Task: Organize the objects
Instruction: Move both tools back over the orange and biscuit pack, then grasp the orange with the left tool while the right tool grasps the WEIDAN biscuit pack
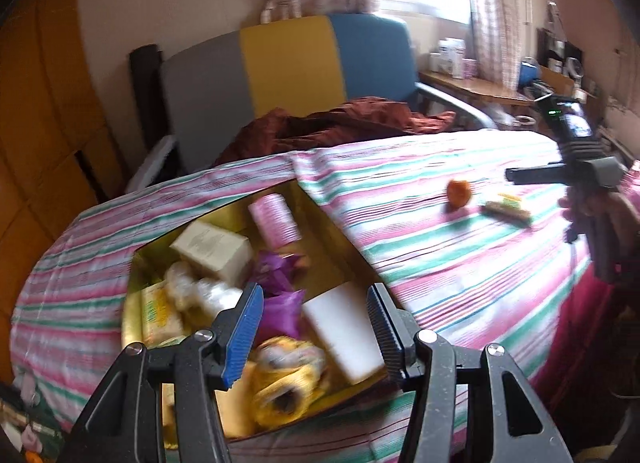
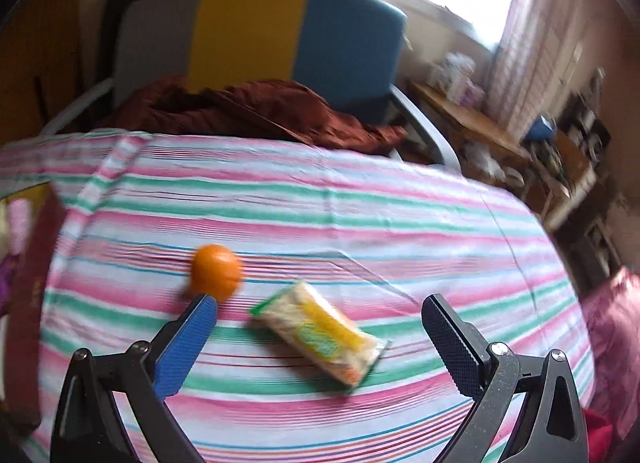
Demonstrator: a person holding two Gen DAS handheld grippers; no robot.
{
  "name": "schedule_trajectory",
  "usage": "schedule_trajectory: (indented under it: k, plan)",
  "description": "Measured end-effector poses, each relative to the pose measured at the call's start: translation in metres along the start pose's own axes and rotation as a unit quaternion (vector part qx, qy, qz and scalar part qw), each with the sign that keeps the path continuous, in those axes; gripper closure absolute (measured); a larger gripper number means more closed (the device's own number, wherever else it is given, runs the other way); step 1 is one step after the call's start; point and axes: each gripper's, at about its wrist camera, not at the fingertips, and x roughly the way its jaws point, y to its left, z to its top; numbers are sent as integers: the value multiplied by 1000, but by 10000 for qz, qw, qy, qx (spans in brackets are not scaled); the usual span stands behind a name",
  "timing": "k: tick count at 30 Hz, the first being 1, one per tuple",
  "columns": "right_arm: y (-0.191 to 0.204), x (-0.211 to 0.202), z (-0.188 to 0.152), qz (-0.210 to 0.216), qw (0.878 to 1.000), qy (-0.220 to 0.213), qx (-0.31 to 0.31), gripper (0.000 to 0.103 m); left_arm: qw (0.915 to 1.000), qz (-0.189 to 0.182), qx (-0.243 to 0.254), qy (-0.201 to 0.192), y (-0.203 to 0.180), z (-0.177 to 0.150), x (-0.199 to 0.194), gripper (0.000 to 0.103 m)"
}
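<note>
My left gripper (image 1: pixel 316 327) hangs over the open box (image 1: pixel 320 205) with its jaws parted and nothing between them; the blue pad (image 1: pixel 244 333) and the black pad frame the box's contents but press on none of them. Under it I see a white block (image 1: pixel 344 337), a purple wrapper (image 1: pixel 280 309), a yellow toy (image 1: pixel 286 381), a cream carton (image 1: pixel 214 249) and a pink roll (image 1: pixel 274 221) at the far end, all packed inside the box, which sits on the left part of the striped bedspread (image 1: pixel 440 263). My right gripper (image 2: pixel 320 321) is spread wide and empty above the bedspread's right half. The snack packet (image 2: pixel 322 337) lies flat on the cloth in the gap between its fingers, touching neither. The orange (image 2: pixel 216 271) rests just beyond the tip of the blue finger (image 2: pixel 186 347), near the packet but apart from it; whether the tip touches it I cannot tell through the blur. From the left camera I see both lying well to the right of the box, with a hand (image 1: pixel 600 219) gripping the right tool's handle at the bed's right edge. Past the far edge lies a rust-brown blanket (image 1: pixel 340 123), and behind it a chair (image 1: pixel 288 63) in grey, yellow and blue.
</note>
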Motion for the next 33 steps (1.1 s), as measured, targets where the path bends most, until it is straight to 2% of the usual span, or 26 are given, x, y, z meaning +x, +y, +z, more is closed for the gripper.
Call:
schedule_trajectory:
  k: [4, 7, 11, 13, 18, 20, 22, 27, 29, 33]
  plan:
    - [-37, 19, -5, -55, 9948, 372, 952, 0, 9992, -390, 112, 65, -20, 19, 12, 48]
    - [-58, 20, -7, 28, 9876, 441, 1506, 0, 9976, -651, 185, 155, -38, 35, 24, 48]
    - [-65, 20, -9, -233, 9844, 502, 1668, 0, 9935, -1048, 75, 446, -59, 56, 51, 48]
    - [-68, 19, -10, -194, 9829, 491, 1764, 0, 9915, -1140, 53, 623, -71, 64, 67, 48]
    - [-76, 22, -12, -127, 9788, 606, 1954, 0, 9812, -1640, -130, 1010, -99, 81, 108, 47]
    - [-78, 24, -13, -48, 9767, 665, 2039, 0, 9777, -1766, -192, 1122, -109, 88, 125, 36]
    - [-79, 25, -13, -1, 9755, 683, 2090, 0, 9723, -1962, -342, 1227, -118, 93, 144, 30]
    - [-84, 27, -15, 143, 9715, 744, 2247, 0, 9684, -1986, -578, 1394, -130, 106, 186, 27]
    - [-86, 28, -16, 189, 9695, 762, 2322, 0, 9675, -1964, -670, 1446, -134, 112, 202, 23]
    - [-92, 30, -18, 265, 9648, 801, 2492, 0, 9658, -1980, -752, 1493, -142, 123, 225, 23]
